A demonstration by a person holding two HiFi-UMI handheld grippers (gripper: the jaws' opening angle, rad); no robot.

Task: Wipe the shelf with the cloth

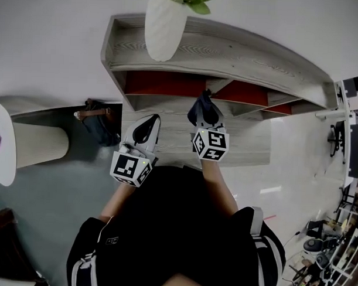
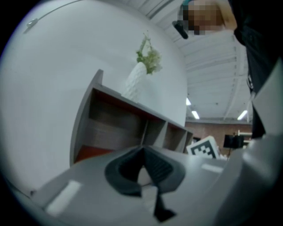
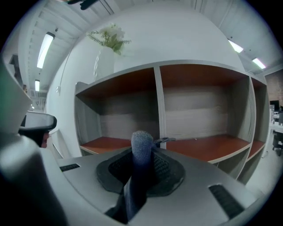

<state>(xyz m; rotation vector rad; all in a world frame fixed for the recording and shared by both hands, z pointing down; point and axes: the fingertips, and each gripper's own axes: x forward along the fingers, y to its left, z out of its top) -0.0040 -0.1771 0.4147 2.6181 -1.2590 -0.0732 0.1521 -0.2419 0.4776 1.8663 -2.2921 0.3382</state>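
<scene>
Right gripper (image 3: 140, 170), cloth (image 3: 142, 145); shelf (image 3: 208, 148); white wall (image 1: 53, 47)

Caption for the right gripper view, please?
Right gripper, jaws shut on the blue cloth, facing the shelf with red-brown boards.

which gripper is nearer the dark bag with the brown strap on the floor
Left. The left gripper hangs just right of the dark bag; the right gripper, shut on the dark blue cloth, is further right.
</scene>
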